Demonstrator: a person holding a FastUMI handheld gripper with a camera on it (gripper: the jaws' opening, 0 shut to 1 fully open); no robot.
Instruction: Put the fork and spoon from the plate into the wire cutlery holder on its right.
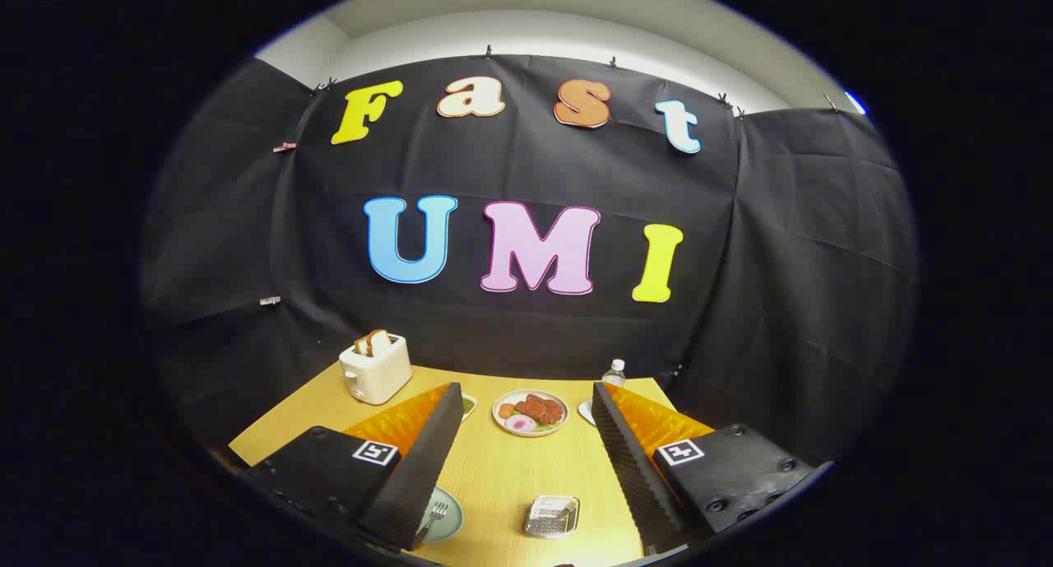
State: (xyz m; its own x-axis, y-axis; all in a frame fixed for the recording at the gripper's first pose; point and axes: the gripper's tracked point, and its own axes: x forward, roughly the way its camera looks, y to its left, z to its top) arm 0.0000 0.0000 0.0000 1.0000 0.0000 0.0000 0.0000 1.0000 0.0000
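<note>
So, claw's hovering up high, nothing picked up yet.

The gripper (526, 468) has its fingers spread wide apart with nothing between them. The plate (448, 522) sits low at about 7 o'clock, half tucked behind the left finger, with the fork (434, 515) showing on it; can't make out the spoon. The wire cutlery holder (553, 516) is just right of it, around 6 o'clock. I'd drop down and swing left, line the fingers across the fork handle, then pinch. Surface is a yellow wood-look table (502, 468); a toaster (375, 368) at 10 o'clock, a food plate (531, 411) straight ahead, a bottle (614, 373) at 1.
</note>
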